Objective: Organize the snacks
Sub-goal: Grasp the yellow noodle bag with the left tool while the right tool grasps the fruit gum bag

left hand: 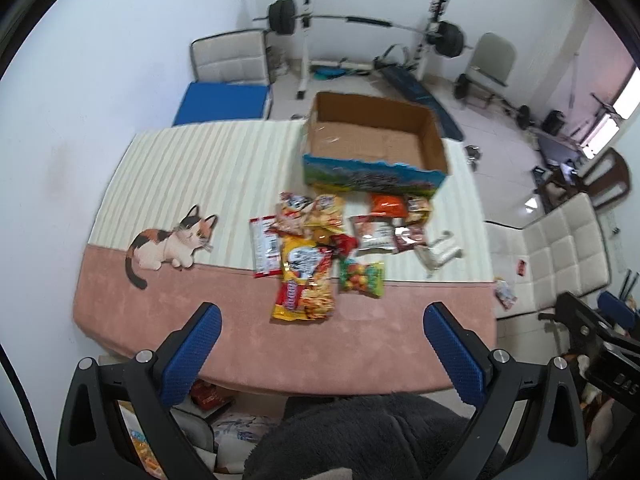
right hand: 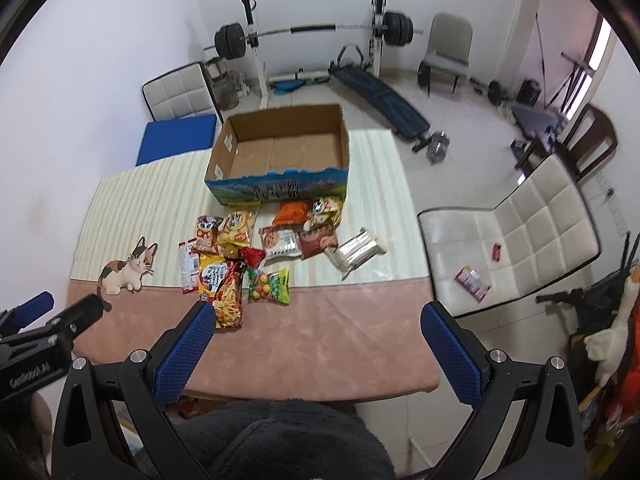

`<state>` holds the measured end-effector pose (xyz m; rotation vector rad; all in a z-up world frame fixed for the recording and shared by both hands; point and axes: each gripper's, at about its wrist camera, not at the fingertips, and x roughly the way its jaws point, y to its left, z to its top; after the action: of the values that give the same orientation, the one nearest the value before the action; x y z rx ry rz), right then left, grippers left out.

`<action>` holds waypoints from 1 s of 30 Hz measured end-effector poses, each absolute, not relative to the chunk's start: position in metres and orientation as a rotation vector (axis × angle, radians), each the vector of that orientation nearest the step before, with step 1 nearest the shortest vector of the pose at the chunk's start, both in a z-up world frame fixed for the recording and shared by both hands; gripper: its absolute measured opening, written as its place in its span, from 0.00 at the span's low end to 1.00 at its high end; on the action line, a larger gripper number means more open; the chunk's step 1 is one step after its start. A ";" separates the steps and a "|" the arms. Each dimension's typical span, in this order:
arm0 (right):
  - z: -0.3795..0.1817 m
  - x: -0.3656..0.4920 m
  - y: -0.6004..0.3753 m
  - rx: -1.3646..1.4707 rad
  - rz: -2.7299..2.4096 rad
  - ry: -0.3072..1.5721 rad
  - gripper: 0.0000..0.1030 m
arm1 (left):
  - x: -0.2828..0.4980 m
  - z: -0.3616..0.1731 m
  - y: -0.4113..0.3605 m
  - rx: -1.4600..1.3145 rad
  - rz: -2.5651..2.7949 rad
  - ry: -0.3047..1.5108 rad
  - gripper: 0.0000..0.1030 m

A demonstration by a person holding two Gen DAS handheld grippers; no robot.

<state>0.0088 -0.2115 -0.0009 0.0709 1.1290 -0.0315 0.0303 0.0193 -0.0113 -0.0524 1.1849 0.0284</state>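
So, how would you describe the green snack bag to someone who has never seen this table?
Find the open cardboard box on the table. The snack pile lies before it. At the pile's near edge lies the green bag, the only one showing round colourful candies.

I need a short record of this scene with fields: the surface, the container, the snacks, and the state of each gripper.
surface: table mat, striped cream at the far side, pink at the near side, with a cat picture
container: open cardboard box, nothing visible inside, at the far edge of the mat
snacks: pile of packets on the mat in front of the box, none in the box
left gripper: open, holds nothing
right gripper: open, holds nothing
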 end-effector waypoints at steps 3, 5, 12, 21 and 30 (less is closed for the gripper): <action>-0.039 0.036 -0.210 0.101 0.032 1.206 1.00 | 0.051 -0.044 0.032 -0.075 0.061 1.243 1.00; -0.072 0.059 -0.202 0.063 0.074 1.242 1.00 | 0.064 -0.069 0.040 -0.066 0.089 1.283 1.00; -0.210 0.128 -0.145 -0.306 0.243 1.403 1.00 | 0.088 -0.158 0.061 0.003 0.179 1.418 1.00; -0.363 0.158 -0.058 -0.891 0.549 1.426 0.87 | 0.091 -0.258 0.081 0.013 0.263 1.566 1.00; -0.415 0.171 -0.046 -0.840 0.609 1.537 0.72 | 0.092 -0.303 0.084 -0.039 0.289 1.641 1.00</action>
<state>0.1708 -0.0462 -0.4147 -0.8399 1.5369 0.6087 0.0923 0.0838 -0.3031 -0.0388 1.6413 0.2894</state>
